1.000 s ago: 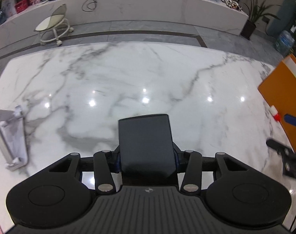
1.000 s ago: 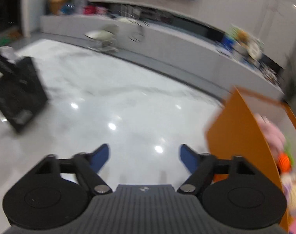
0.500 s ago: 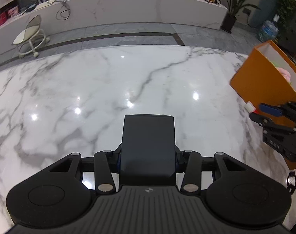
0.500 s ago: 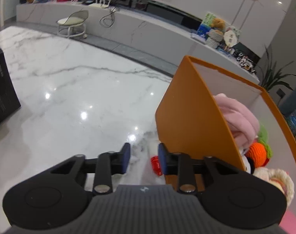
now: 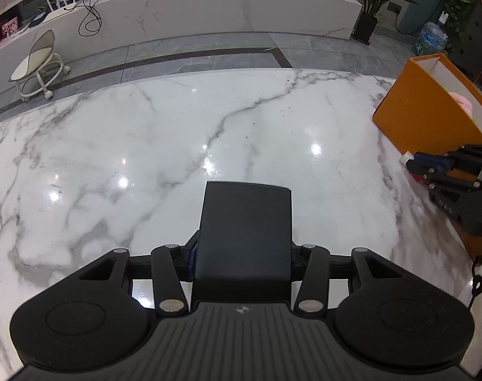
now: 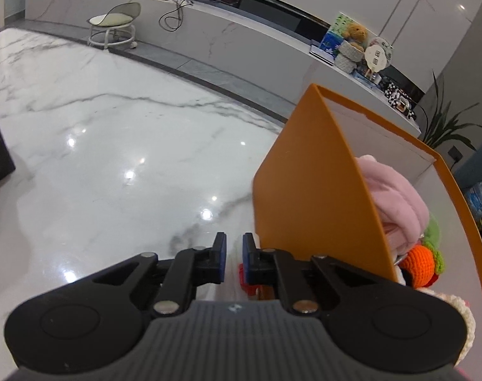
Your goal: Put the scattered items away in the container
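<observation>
We are mid-tidy, with two items in hand at once. Our left tool [image 5: 242,254] grips a flat black box [image 5: 244,231] between its jaws, holding it above the white marble counter [image 5: 145,146]. The orange container [image 6: 307,184] stands at the right side of the counter, well apart from the black box, and already holds a pink plush toy [image 6: 396,197] and an orange crocheted toy [image 6: 420,263].

Our right tool [image 6: 234,258] sits low at the near corner of the container, its blue pads drawn close together. A small white bottle with a red cap [image 6: 244,281] lies on the counter right against the container's outer wall, just at and under the right-hand pad. The view does not show clearly whether the pads pinch it or merely touch it.

We judge the step to be picking up this bottle. Next it must be lifted clear of the wall and carried over the rim, then the black box must travel right to follow it in.

Compared with a second ago, the right tool's jaws were spread wide over bare counter; they have narrowed and the container now looms closer. From the left view, the container has slid further into sight.
</observation>
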Motion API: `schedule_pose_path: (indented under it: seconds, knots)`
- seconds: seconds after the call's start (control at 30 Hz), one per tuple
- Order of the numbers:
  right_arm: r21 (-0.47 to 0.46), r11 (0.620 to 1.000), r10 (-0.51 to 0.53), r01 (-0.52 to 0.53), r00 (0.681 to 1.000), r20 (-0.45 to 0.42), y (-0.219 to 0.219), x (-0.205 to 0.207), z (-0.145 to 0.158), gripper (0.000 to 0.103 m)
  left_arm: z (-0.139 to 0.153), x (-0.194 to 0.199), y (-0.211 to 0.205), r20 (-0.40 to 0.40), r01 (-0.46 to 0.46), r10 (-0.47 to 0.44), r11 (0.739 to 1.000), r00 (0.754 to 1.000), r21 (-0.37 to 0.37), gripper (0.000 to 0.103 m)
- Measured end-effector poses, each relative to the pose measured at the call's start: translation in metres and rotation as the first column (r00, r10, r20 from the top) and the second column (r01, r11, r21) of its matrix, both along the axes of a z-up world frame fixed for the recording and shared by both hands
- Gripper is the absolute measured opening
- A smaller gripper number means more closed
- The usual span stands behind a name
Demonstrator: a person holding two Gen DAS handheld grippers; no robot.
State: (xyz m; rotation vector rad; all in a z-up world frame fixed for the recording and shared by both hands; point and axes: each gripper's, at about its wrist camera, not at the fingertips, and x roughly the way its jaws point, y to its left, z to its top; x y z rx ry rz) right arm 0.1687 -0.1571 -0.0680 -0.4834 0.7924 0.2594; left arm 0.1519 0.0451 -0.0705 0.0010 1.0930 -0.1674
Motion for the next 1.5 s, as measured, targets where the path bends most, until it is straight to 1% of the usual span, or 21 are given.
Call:
schedule_pose_path:
  seconds: [0.13, 0.23, 0.27, 0.33, 0.37, 0.4, 0.47, 0.53, 0.63, 0.73, 0.8, 0.93, 1.0, 1.03, 1.1, 1.2, 1.27, 1.33, 1.4, 1.43, 1.5]
  knots:
    - [-0.033, 0.999, -0.015, 0.016, 1.000, 0.016, -0.006, 0.002, -0.004, 0.010, 0.000, -0.002, -0.001, -0.003, 0.007, -0.007, 1.000, 1.000, -0.003, 0.054]
    - [-0.040, 0.997, -0.066, 0.067, 0.997, 0.031, -0.012, 0.008, -0.010, 0.012, 0.000, -0.004, -0.001, -0.005, 0.011, -0.012, 1.000, 1.000, -0.004, 0.054]
    - [-0.040, 0.995, -0.087, 0.089, 0.996, 0.037, -0.013, 0.009, -0.012, 0.016, 0.001, -0.004, -0.001, -0.006, 0.013, -0.013, 1.000, 1.000, -0.005, 0.054]
    - [-0.034, 0.992, -0.119, 0.121, 0.992, 0.038, -0.013, 0.011, -0.015, 0.031, 0.001, -0.005, -0.001, -0.006, 0.015, -0.015, 1.000, 1.000, -0.007, 0.054]
    - [-0.031, 0.991, -0.126, 0.127, 0.991, 0.033, -0.012, 0.011, -0.017, 0.046, 0.001, -0.005, -0.001, -0.007, 0.015, -0.015, 1.000, 1.000, -0.008, 0.054]
    - [-0.020, 0.990, -0.136, 0.136, 0.990, 0.030, -0.013, 0.011, -0.018, 0.053, 0.001, -0.005, 0.000, -0.007, 0.016, -0.016, 1.000, 1.000, -0.009, 0.054]
    - [0.013, 0.987, -0.159, 0.159, 0.987, 0.027, -0.015, 0.011, -0.018, 0.058, 0.001, -0.006, 0.000, -0.008, 0.015, -0.015, 1.000, 1.000, -0.012, 0.054]
    - [0.068, 0.983, -0.172, 0.171, 0.985, 0.000, -0.020, 0.013, -0.015, 0.059, 0.001, -0.006, 0.001, -0.008, 0.015, -0.015, 1.000, 1.000, -0.015, 0.054]
    - [0.095, 0.982, -0.164, 0.165, 0.986, -0.023, -0.024, 0.011, -0.015, 0.058, 0.001, -0.006, 0.000, -0.009, 0.016, -0.016, 1.000, 1.000, -0.015, 0.054]
    - [0.137, 0.976, -0.158, 0.166, 0.985, -0.069, -0.028, 0.011, -0.014, 0.054, 0.001, -0.005, -0.002, -0.010, 0.019, -0.019, 1.000, 1.000, -0.009, 0.054]
    - [0.166, 0.972, -0.154, 0.169, 0.983, -0.099, -0.029, 0.011, -0.013, 0.043, 0.000, -0.006, -0.003, -0.010, 0.021, -0.021, 1.000, 1.000, -0.007, 0.055]
    - [0.180, 0.965, -0.175, 0.190, 0.980, -0.095, -0.029, 0.011, -0.014, 0.044, -0.004, -0.006, -0.004, -0.020, 0.022, -0.022, 1.000, 1.000, 0.001, 0.055]
    - [0.189, 0.957, -0.210, 0.222, 0.974, -0.082, -0.030, 0.014, -0.015, 0.054, -0.008, -0.007, -0.005, -0.030, 0.025, -0.024, 1.000, 0.999, 0.007, 0.055]
    - [0.204, 0.950, -0.225, 0.237, 0.971, -0.078, -0.029, 0.015, -0.016, 0.055, -0.011, -0.008, -0.005, -0.034, 0.028, -0.027, 1.000, 0.999, 0.013, 0.055]
    - [0.255, 0.927, -0.264, 0.276, 0.961, -0.082, -0.028, 0.016, -0.018, 0.066, -0.013, -0.011, -0.007, -0.035, 0.034, -0.033, 0.999, 0.999, 0.018, 0.056]
    - [0.333, 0.893, -0.295, 0.303, 0.952, -0.074, -0.018, 0.021, -0.023, 0.068, -0.012, -0.012, -0.008, -0.035, 0.038, -0.037, 0.999, 0.999, 0.019, 0.056]
    - [0.345, 0.888, -0.307, 0.303, 0.951, -0.042, -0.009, 0.026, -0.026, 0.067, -0.012, -0.012, -0.007, -0.036, 0.036, -0.035, 0.999, 0.999, 0.015, 0.056]
    - [0.339, 0.889, -0.323, 0.307, 0.946, -0.011, -0.003, 0.031, -0.028, 0.058, -0.012, -0.012, -0.005, -0.036, 0.036, -0.035, 0.999, 0.999, 0.009, 0.056]
    - [0.336, 0.888, -0.334, 0.313, 0.942, 0.007, 0.000, 0.037, -0.029, 0.044, -0.012, -0.012, -0.003, -0.037, 0.037, -0.037, 0.999, 0.999, 0.001, 0.056]
    - [0.334, 0.888, -0.338, 0.315, 0.941, 0.012, 0.000, 0.039, -0.029, 0.040, -0.012, -0.012, -0.002, -0.036, 0.037, -0.037, 0.999, 0.999, -0.003, 0.056]
    - [0.327, 0.890, -0.342, 0.318, 0.940, 0.016, 0.000, 0.042, -0.028, 0.022, -0.013, -0.012, 0.000, -0.037, 0.041, -0.041, 0.999, 0.998, -0.013, 0.058]
